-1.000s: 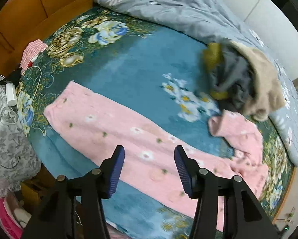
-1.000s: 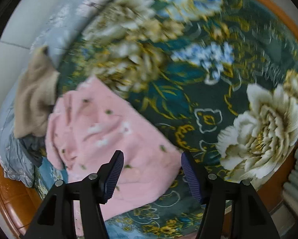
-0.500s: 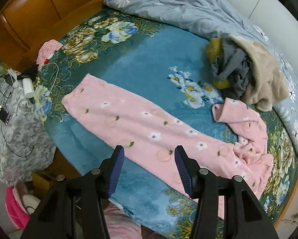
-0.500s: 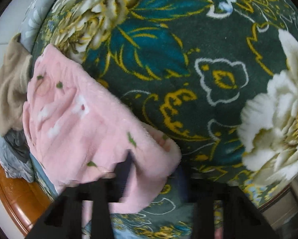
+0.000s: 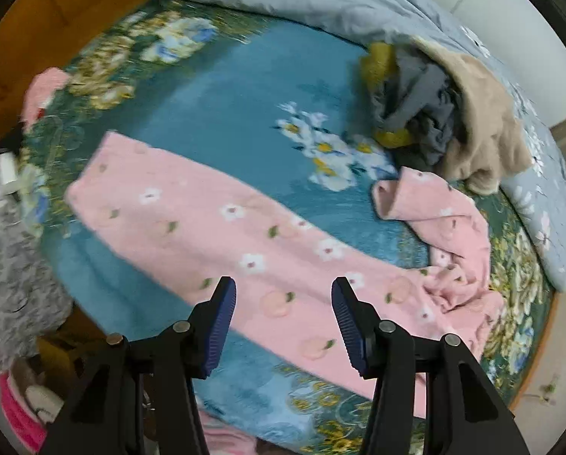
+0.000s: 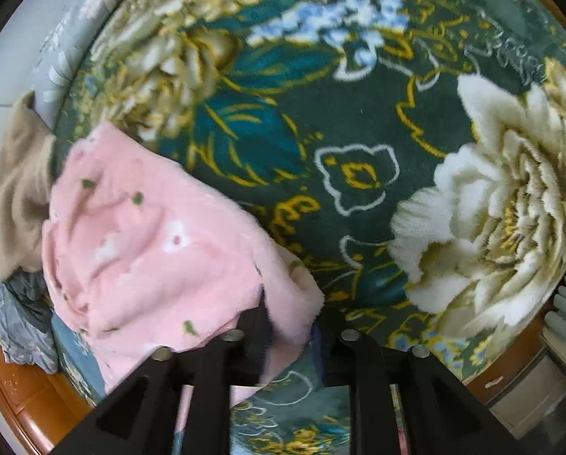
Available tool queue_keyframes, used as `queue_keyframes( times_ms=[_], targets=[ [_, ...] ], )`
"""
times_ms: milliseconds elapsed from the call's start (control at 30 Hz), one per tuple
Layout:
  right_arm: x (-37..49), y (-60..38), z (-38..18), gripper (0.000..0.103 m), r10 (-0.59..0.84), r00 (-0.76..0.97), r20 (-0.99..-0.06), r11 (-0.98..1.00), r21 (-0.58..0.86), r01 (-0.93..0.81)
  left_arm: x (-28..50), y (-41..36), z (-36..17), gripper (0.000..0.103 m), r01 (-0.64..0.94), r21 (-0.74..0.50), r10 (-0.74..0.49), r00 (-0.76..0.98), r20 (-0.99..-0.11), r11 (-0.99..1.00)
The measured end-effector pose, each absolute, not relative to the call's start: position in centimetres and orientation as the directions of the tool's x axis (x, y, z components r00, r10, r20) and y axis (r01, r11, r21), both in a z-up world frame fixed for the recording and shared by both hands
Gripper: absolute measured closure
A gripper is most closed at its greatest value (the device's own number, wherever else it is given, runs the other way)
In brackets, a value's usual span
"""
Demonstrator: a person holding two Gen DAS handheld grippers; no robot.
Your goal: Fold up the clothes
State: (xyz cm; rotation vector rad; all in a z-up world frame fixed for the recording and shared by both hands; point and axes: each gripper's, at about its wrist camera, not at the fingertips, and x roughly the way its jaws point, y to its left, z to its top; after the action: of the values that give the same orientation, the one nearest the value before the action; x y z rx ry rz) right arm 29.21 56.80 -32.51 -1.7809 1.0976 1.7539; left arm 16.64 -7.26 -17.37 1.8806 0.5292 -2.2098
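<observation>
One pink fleece garment with white flower print point(image 5: 245, 242) lies stretched across the teal floral bedspread point(image 5: 226, 113), its far end bunched. One heap of beige, grey and yellow clothes point(image 5: 446, 113) sits beside it. Left gripper point(image 5: 283, 322): released, hovering over the garment, nothing between the pads. Right gripper point(image 6: 290, 326): jaws opening, pink corner point(image 6: 294, 295) pinched between them.

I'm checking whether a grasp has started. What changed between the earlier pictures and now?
The right gripper came down onto the corner of the pink garment; a second ago its fingers stood wide above it, now the corner sits between them, jaws opening slightly. The left gripper stays open above the garment's long stretch, holding nothing. The clothes pile and blanket lie as before.
</observation>
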Motion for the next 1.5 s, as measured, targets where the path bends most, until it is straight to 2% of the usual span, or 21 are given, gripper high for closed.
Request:
queue_keyframes(
  times_ms=[67,300,600,667,733,800,833,867,900,1000,1200,1500],
  targets=[
    [29.3,56.8,-30.7,0.048,-0.191,-0.113,-0.975,-0.608,0.208,-0.766,14.6,-6.4,-18.7,0.047,0.319,-0.168,0.121,-0.162,-0.979,-0.933],
    [28.2,54.9,-21.6,0.045,-0.018,-0.140,-0.990,-0.662,0.117,-0.740,5.7,-1.6,-24.6,0.037,0.063,-0.290,0.280,-0.135,-0.950,-0.955],
    [24.6,44.9,-17.4,0.044,0.012,-0.064,-0.998,-0.812,0.028,-0.583,-2.6,1.2,-34.2,0.036,0.104,-0.493,0.490,-0.058,-0.870,-0.864],
    [23.8,43.0,-17.1,0.044,0.019,-0.046,-0.999,-0.845,0.008,-0.535,-3.4,1.6,-35.0,0.038,0.119,-0.545,0.543,-0.054,-0.838,-0.830],
    [23.1,41.6,-17.2,0.044,0.027,-0.023,-0.999,-0.866,-0.012,-0.500,-4.0,2.2,-35.3,0.044,0.123,-0.605,0.604,-0.052,-0.795,-0.787],
    [22.7,40.9,-17.2,0.044,0.030,-0.014,-0.999,-0.873,-0.019,-0.487,-4.3,3.0,-35.2,0.068,0.106,-0.642,0.642,-0.045,-0.766,-0.759],
    [22.5,40.6,-17.3,0.044,0.026,-0.013,-1.000,-0.875,-0.017,-0.485,-4.2,3.4,-35.0,0.075,0.089,-0.646,0.645,-0.037,-0.763,-0.759],
    [22.2,40.3,-17.3,0.044,0.022,-0.011,-1.000,-0.876,-0.014,-0.482,-4.2,3.8,-34.8,0.093,0.071,-0.648,0.647,-0.029,-0.762,-0.759],
    [22.0,40.0,-17.4,0.044,0.018,-0.012,-1.000,-0.877,-0.010,-0.481,-4.2,4.3,-34.6,0.100,0.053,-0.650,0.650,-0.021,-0.760,-0.758],
    [21.4,39.4,-17.5,0.044,0.004,-0.014,-1.000,-0.879,0.003,-0.476,-3.2,4.6,-32.7,0.100,0.029,-0.655,0.652,-0.063,-0.755,-0.755],
    [19.2,38.5,-16.9,0.044,-0.061,-0.082,-0.995,-0.887,0.092,-0.453,-0.1,0.3,-26.2,0.101,0.082,-0.670,0.632,-0.267,-0.728,-0.738],
    [14.7,33.4,-16.1,0.044,-0.197,-0.170,-0.966,-0.942,0.234,-0.241,3.6,-10.3,-17.4,0.101,0.157,-0.547,0.425,-0.470,-0.774,-0.822]
  ],
)
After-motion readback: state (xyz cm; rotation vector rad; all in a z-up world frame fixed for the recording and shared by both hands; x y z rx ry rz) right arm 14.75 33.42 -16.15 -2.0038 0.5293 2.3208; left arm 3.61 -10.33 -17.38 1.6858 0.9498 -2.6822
